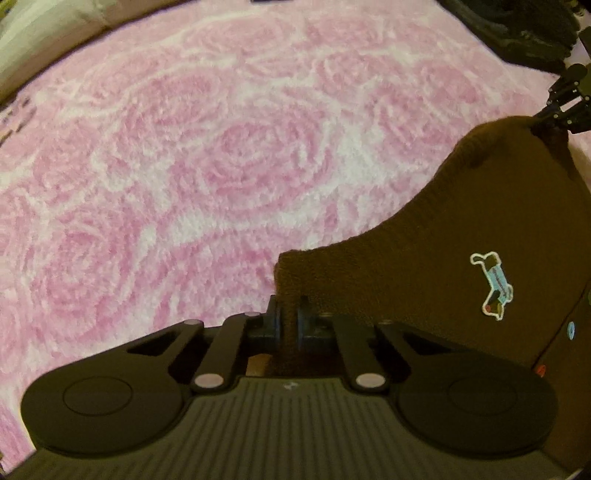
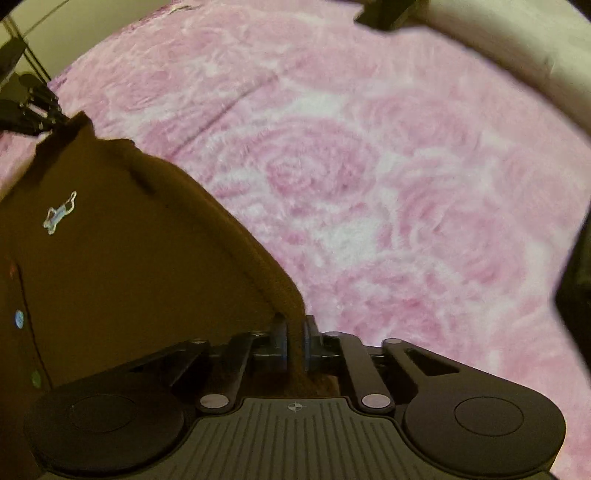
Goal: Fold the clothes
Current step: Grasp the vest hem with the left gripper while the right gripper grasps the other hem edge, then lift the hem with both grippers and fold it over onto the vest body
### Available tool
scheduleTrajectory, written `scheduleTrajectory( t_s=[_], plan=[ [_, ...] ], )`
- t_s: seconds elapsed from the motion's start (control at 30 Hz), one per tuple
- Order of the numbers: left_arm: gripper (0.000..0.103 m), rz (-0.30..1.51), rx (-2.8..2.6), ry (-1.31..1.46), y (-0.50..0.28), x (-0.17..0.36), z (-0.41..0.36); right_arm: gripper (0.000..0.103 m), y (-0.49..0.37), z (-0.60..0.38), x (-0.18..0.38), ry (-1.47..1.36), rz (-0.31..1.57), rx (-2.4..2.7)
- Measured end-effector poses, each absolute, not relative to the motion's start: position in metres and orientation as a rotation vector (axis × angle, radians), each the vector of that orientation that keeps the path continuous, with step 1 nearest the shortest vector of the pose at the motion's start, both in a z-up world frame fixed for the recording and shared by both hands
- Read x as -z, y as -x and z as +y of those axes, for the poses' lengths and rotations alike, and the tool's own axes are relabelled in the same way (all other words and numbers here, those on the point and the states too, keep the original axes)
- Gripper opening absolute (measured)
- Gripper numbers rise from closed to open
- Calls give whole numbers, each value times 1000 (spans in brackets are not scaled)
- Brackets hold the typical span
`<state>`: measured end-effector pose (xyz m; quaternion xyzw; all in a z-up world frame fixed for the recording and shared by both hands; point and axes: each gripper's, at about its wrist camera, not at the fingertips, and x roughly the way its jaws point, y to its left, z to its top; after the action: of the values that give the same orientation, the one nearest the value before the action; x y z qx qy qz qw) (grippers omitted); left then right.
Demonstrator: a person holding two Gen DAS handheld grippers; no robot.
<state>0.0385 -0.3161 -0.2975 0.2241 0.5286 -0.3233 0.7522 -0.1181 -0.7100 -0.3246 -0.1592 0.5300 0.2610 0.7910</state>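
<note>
Brown knit garment (image 1: 436, 236) held up between both claws above a pink rose-patterned blanket (image 1: 184, 166). Left claw (image 1: 290, 317) clenched on one edge of the fabric; right claw (image 2: 294, 341) clenched on the opposite edge. A small embroidered dog patch (image 1: 493, 284) and coloured buttons (image 1: 571, 329) show on the garment's front. Dark objects (image 1: 517, 29) at the blanket's far edge, possibly other clothes; the view is too blurred to say.

My 2 wrist cameras looked down closely from opposite sides, sharing the brown garment (image 1: 443, 236) (image 2: 122, 266) and pink blanket (image 1: 221, 147) (image 2: 388, 184).
</note>
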Motion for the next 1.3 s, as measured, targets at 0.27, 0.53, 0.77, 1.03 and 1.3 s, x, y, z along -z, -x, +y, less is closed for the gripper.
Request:
scheduleTrajectory(
  t_s=[0.27, 0.53, 0.77, 1.03, 1.3],
  plan=[
    [5, 818, 843, -465, 40, 214, -274, 5, 241, -679, 245, 454, 835, -412],
    [5, 782, 1036, -603, 186, 213, -199, 5, 437, -626, 255, 508, 822, -311],
    [5, 707, 1022, -645, 227, 284, -184, 5, 481, -597, 330, 599, 811, -341],
    [5, 516, 995, -678, 252, 301, -173, 5, 501, -591, 354, 697, 635, -262],
    [5, 403, 890, -779, 288, 289, -172, 4, 547, -575, 327, 898, 492, -191]
  ],
)
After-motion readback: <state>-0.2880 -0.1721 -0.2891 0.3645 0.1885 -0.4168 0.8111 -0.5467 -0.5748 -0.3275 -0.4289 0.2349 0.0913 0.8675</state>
